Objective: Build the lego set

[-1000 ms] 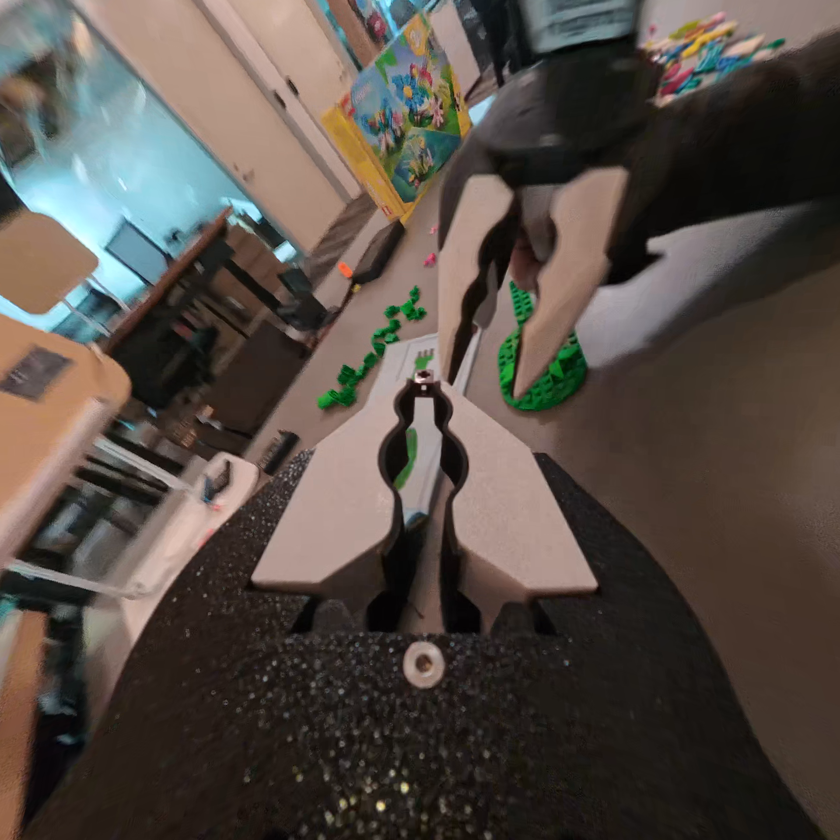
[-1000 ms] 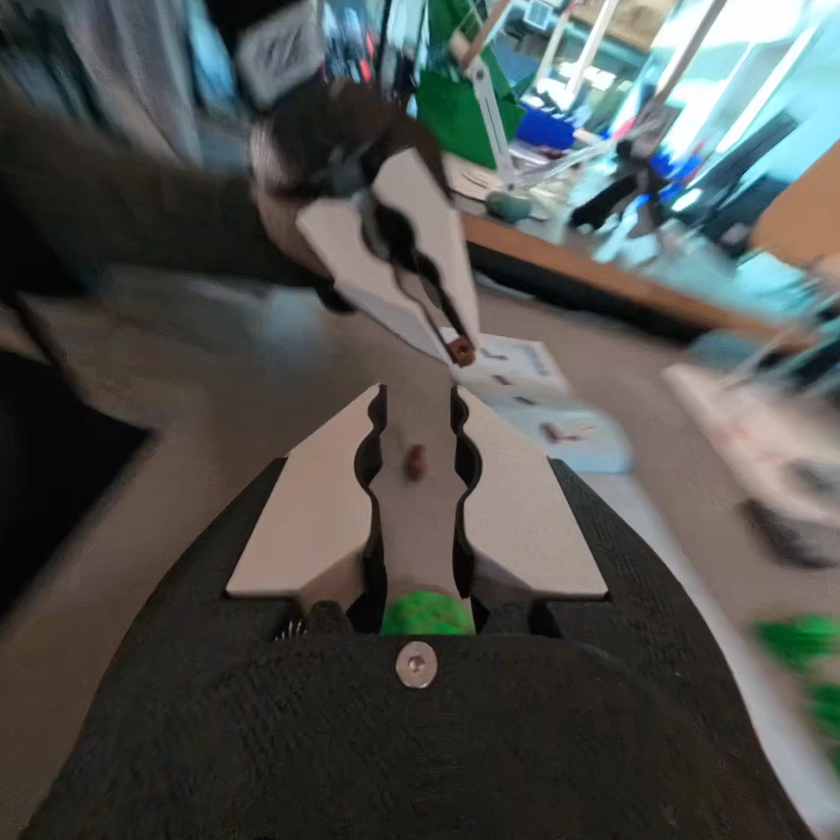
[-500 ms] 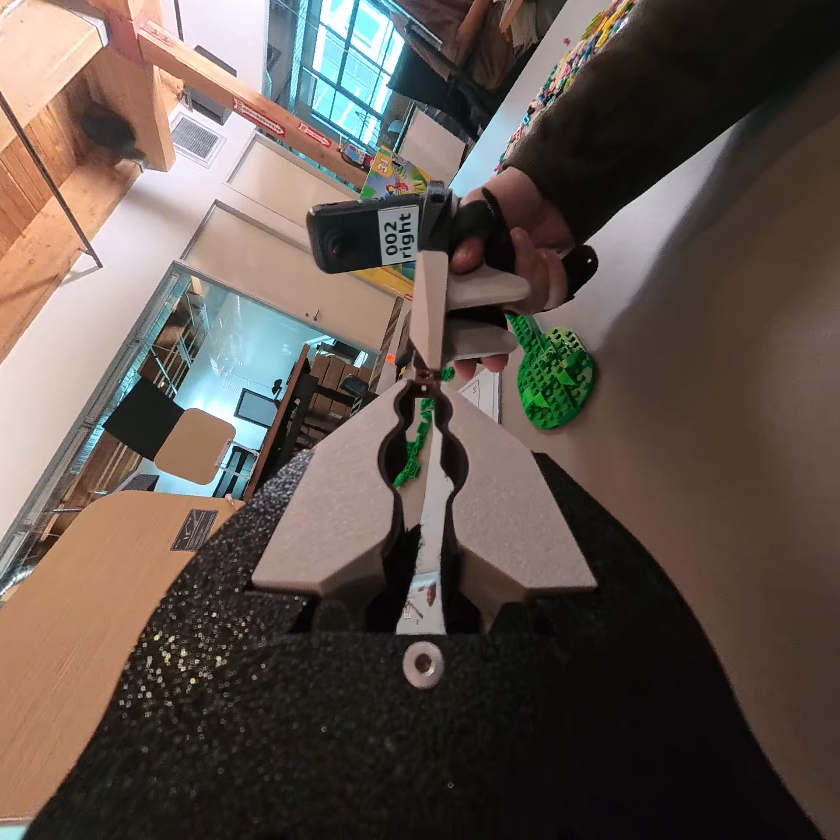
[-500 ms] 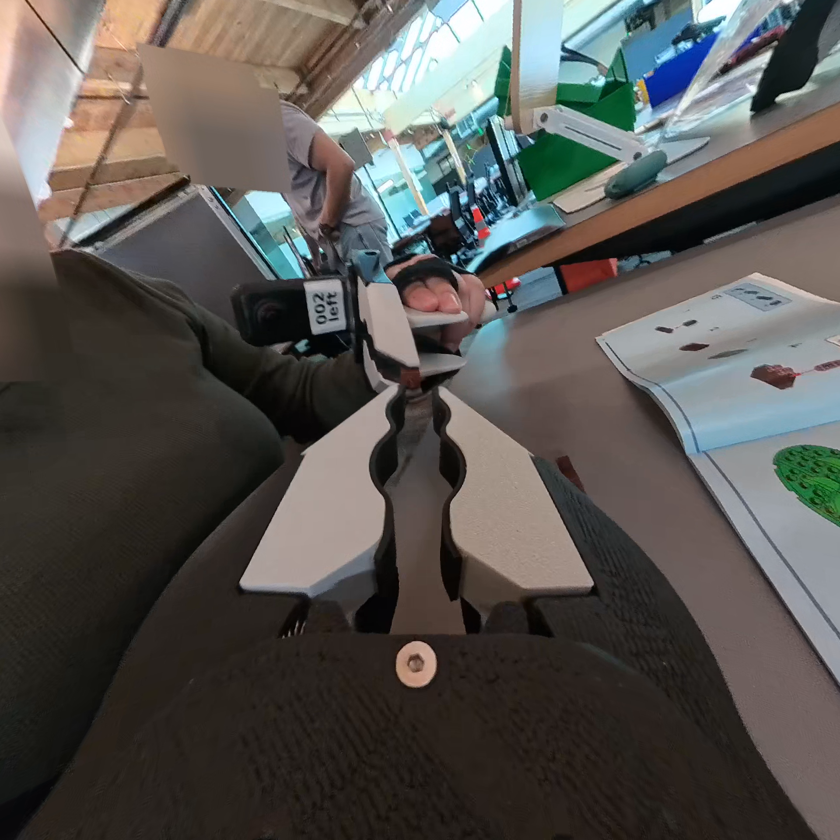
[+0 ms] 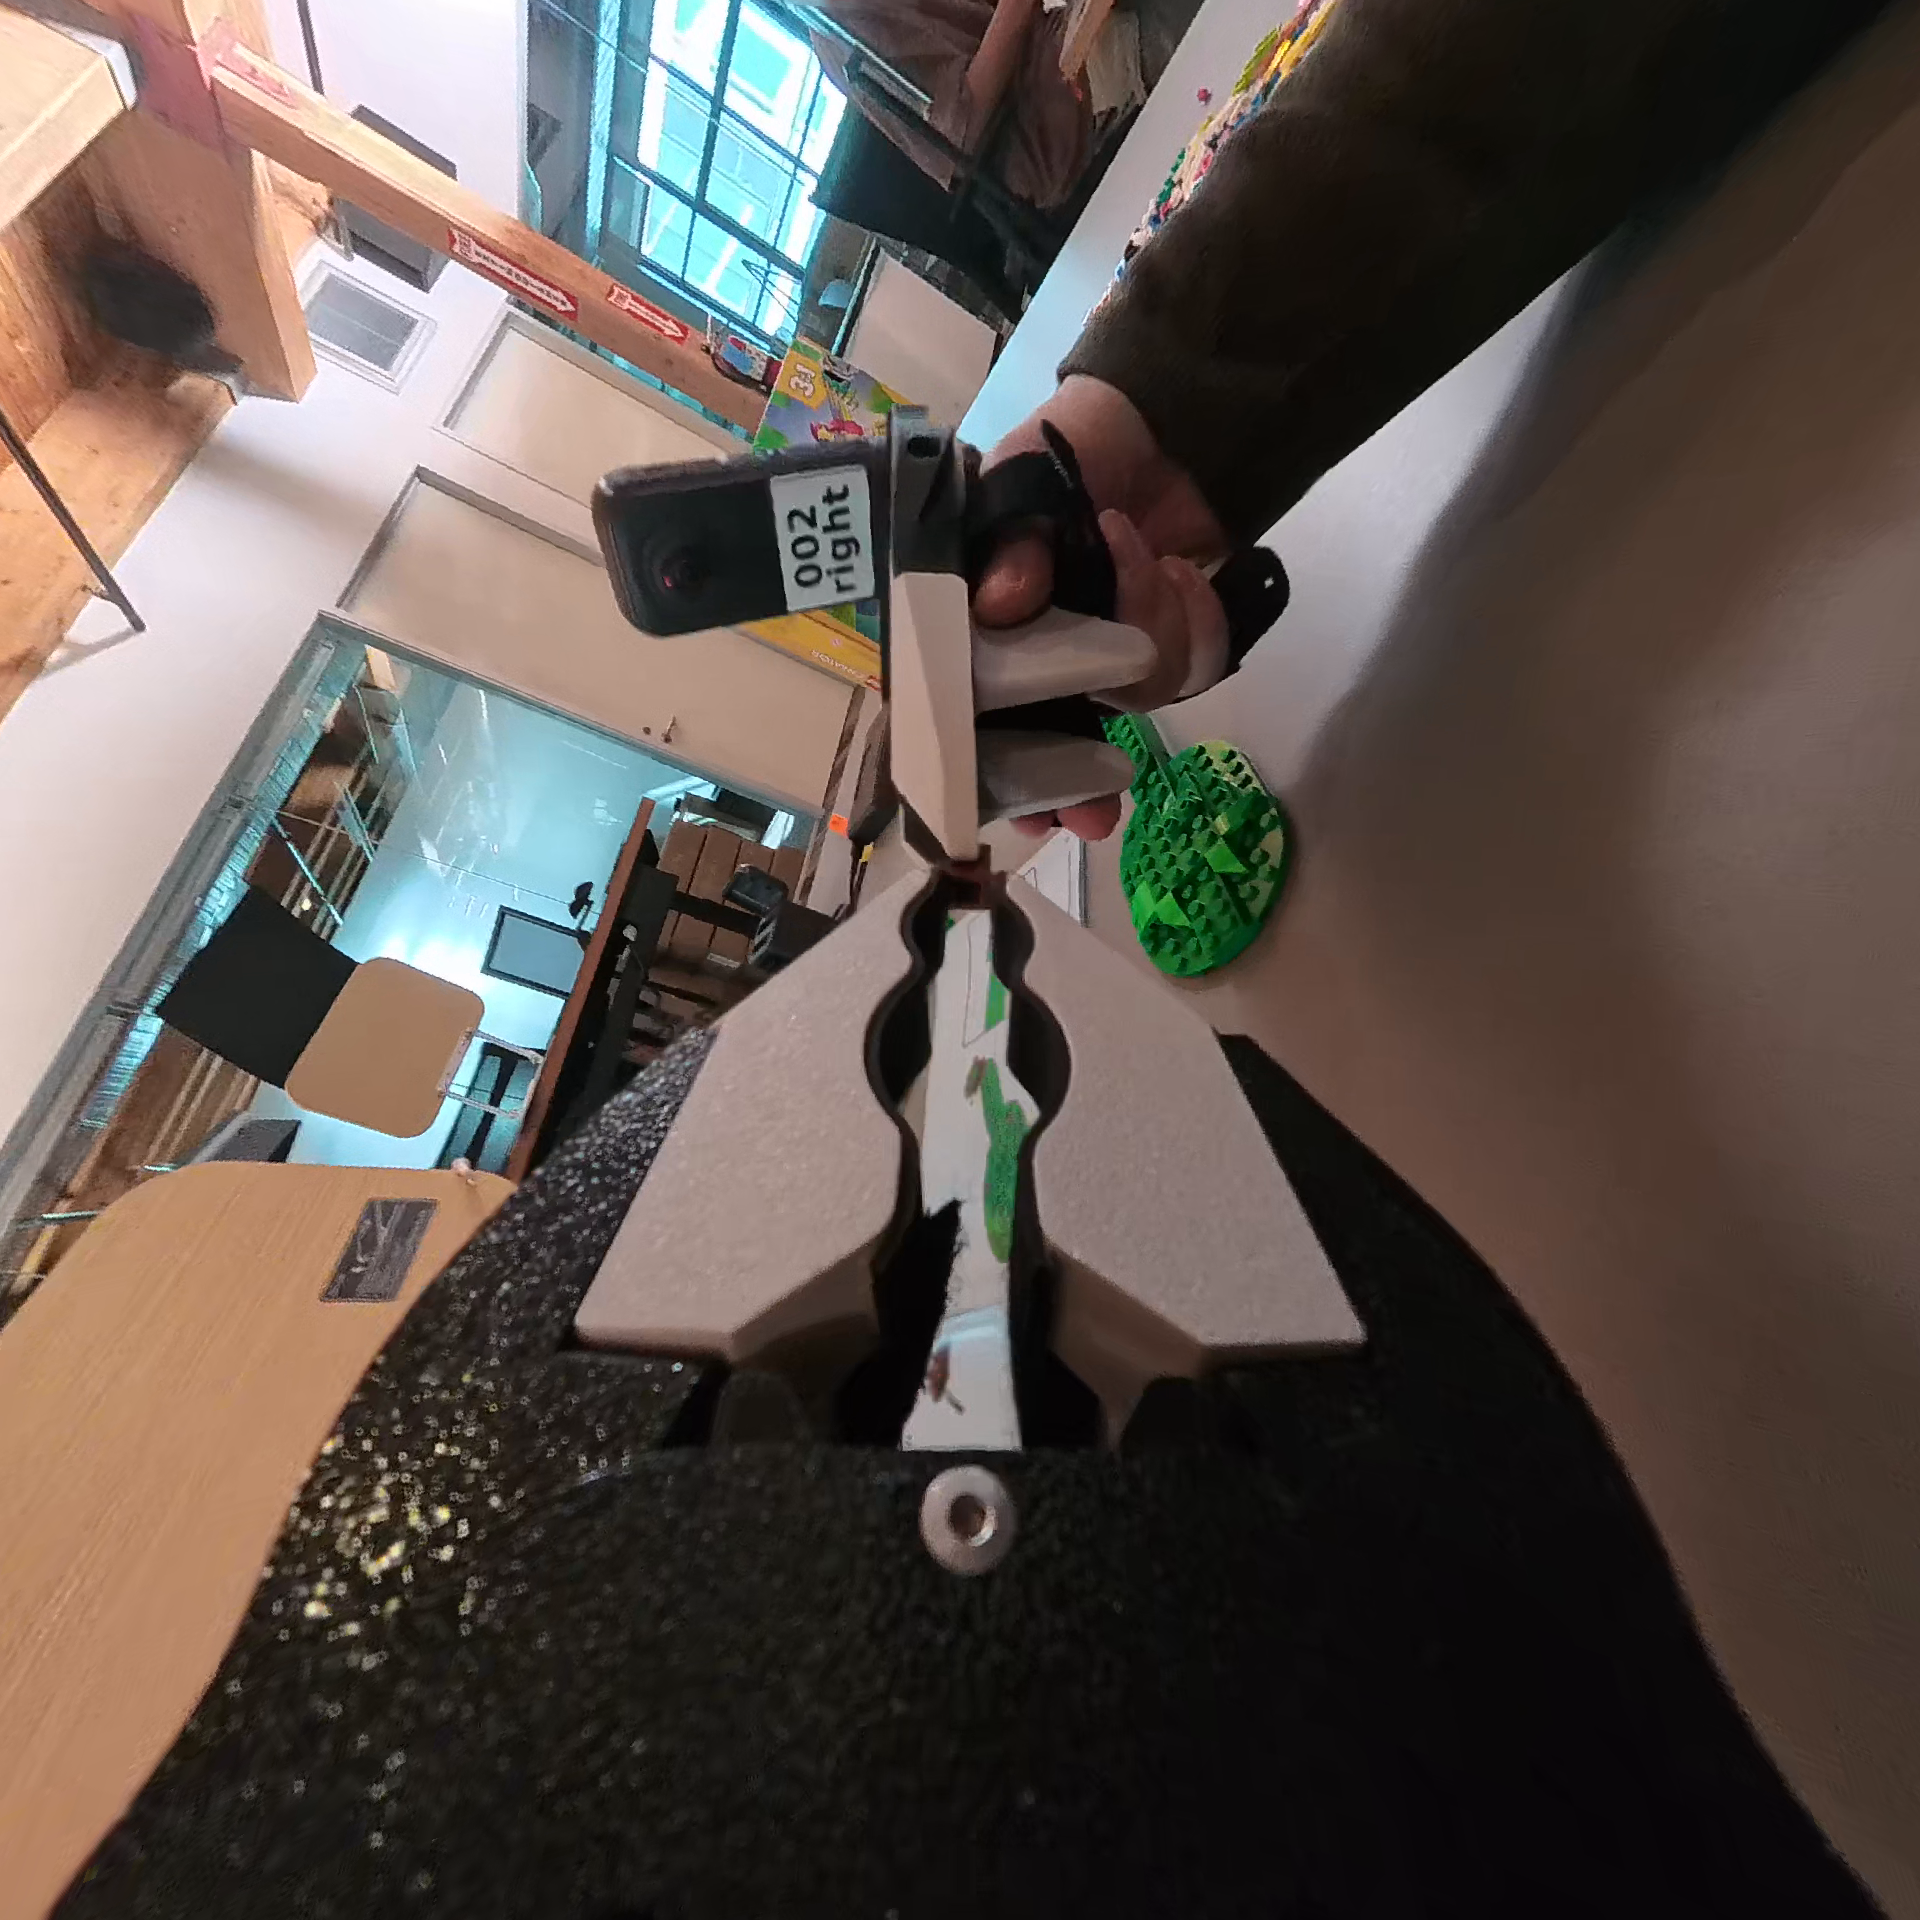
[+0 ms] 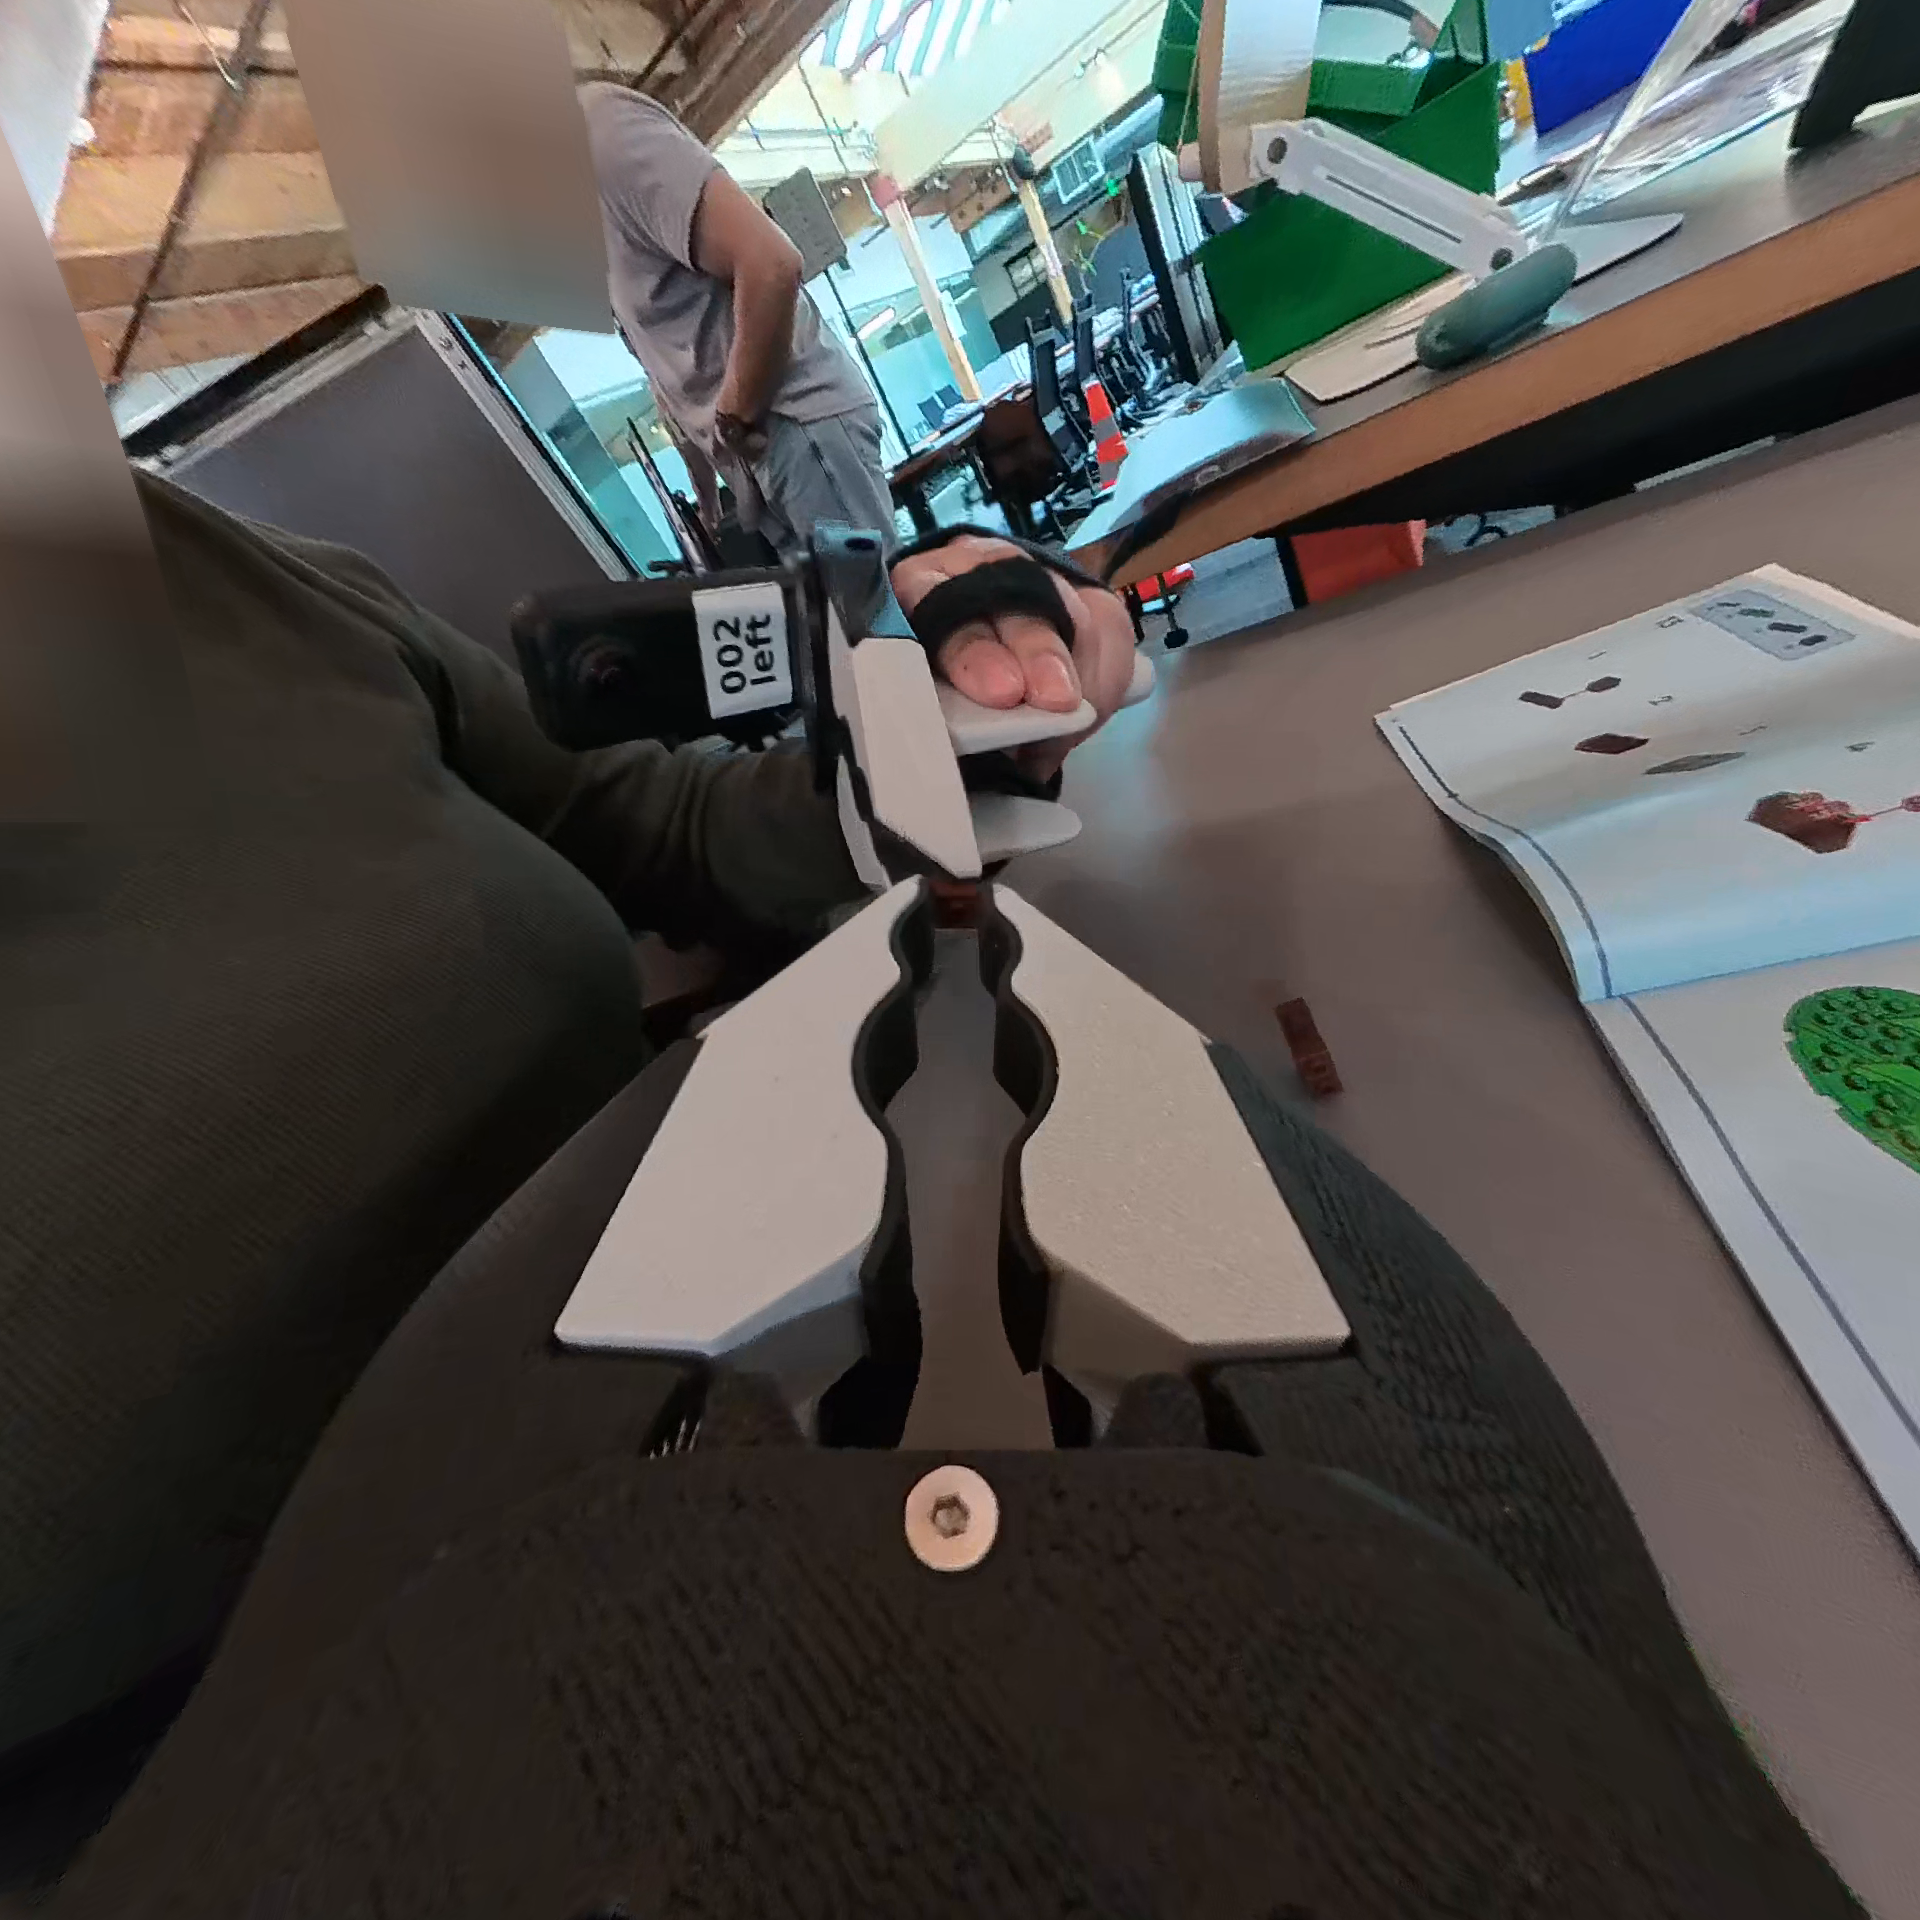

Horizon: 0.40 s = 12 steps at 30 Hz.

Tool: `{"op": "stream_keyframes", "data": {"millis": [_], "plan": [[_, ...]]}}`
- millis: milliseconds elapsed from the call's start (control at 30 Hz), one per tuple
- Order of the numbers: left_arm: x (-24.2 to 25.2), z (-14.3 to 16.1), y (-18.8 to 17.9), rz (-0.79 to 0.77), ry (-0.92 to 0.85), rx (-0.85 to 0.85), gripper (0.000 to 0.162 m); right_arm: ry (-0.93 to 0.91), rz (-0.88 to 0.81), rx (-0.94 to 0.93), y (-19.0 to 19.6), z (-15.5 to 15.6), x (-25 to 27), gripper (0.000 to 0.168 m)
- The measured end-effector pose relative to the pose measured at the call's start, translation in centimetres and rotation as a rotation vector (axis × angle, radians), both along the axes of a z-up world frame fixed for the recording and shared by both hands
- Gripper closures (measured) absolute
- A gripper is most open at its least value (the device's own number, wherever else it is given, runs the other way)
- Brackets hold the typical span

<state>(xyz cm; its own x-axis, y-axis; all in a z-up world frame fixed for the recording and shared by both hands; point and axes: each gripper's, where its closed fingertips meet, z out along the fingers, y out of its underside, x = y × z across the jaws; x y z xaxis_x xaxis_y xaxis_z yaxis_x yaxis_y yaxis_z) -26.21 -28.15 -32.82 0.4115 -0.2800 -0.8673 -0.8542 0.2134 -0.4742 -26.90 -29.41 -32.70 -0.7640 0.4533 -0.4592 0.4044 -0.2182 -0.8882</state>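
My two grippers meet tip to tip above the grey table [image 6: 1351,935]. A small brown lego piece [image 5: 966,883] sits where the tips meet, and it also shows in the right wrist view [image 6: 956,902]. My left gripper [image 5: 964,891] is shut on it. My right gripper [image 6: 956,906] is shut on it from the opposite side. I cannot tell whether it is one piece or two pressed together. The right gripper [image 5: 961,847] faces me in the left wrist view, and the left gripper [image 6: 940,868] faces me in the right wrist view. A round green baseplate [image 5: 1210,862] lies on the table behind.
An open instruction booklet [image 6: 1714,831] lies on the table to the right. A loose brown brick [image 6: 1307,1044] lies beside it. A lego box [image 5: 821,395] and several coloured bricks [image 5: 1195,156] are at the far end. A person [image 6: 727,312] stands behind. My two grippers' fingertips are within a few centimetres of each other.
Both grippers have lifted and turned level. The right gripper came up to the left one's tip and closed on the brown piece that the left holds.
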Motion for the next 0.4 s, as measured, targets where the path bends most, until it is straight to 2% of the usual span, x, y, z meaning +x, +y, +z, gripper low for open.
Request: {"op": "stream_keyframes", "data": {"millis": [33,100,167,200,300,400], "plan": [[-0.1,-0.1,0.1,0.005,-0.03,-0.011,0.156,0.009,-0.013,0.013,0.1,-0.1,-0.1,0.162],[-1.4,-0.8,0.5,0.06,-0.142,-0.08,0.148,0.022,-0.056,0.067,0.5,-0.8,-0.7,0.162],[-3.4,-2.6,0.7,0.134,-0.279,-0.23,0.12,0.032,-0.119,0.169,1.1,-2.1,-1.6,0.162],[-4.4,-3.7,0.7,0.17,-0.352,-0.313,0.117,0.032,-0.139,0.208,1.2,-2.6,-2.0,0.162],[-6.2,-7.1,0.2,0.239,-0.531,-0.563,0.117,0.01,-0.159,0.322,1.2,-4.2,-3.2,0.162],[-6.2,-8.5,0.0,0.232,-0.645,-0.663,0.125,-0.011,-0.155,0.432,1.2,-5.9,-4.2,0.162]]}}
